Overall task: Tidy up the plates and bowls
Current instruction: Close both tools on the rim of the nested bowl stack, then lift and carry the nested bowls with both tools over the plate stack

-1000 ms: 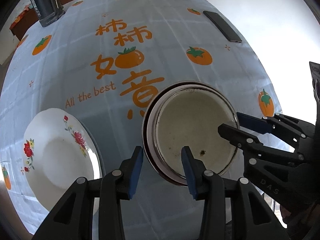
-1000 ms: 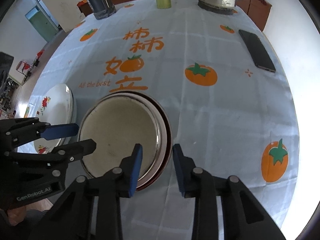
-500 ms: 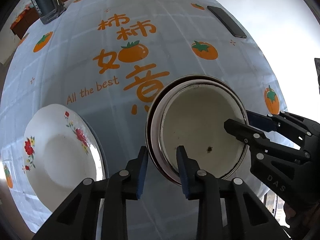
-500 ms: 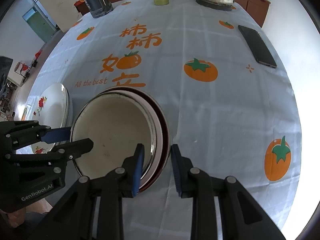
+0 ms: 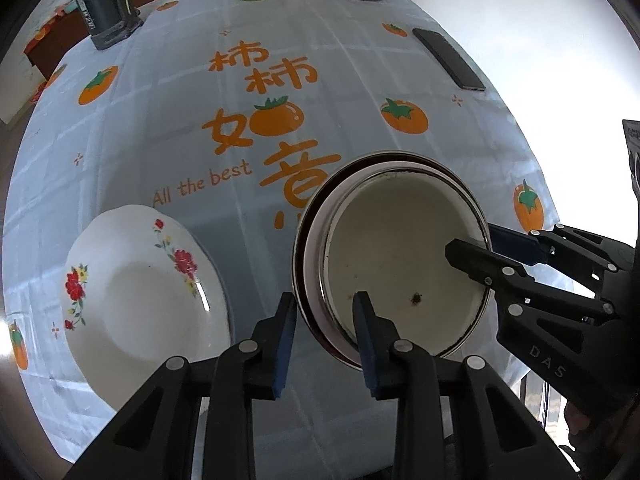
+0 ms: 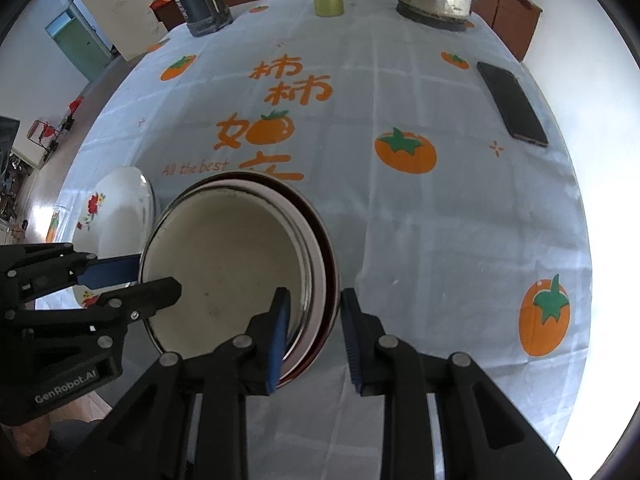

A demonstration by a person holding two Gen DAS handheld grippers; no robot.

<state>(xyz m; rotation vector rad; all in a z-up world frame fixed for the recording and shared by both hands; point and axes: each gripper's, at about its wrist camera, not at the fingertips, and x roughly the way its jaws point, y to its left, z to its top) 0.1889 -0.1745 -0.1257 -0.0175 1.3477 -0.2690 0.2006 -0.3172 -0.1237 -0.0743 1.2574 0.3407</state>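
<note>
A round table (image 6: 460, 216) is covered by a pale blue checked tablecloth (image 5: 160, 128) printed with orange persimmons and lettering. Low reddish-brown cabinets (image 6: 508, 16) are seen beyond its far edge. White walls (image 6: 36, 64) are seen at the left, where a green door (image 6: 76, 44) is set (a lighter panel stands beside it). The right side is washed out by strong light (image 5: 560, 40). A glossy floor (image 6: 44, 200) is glimpsed at the left.
</note>
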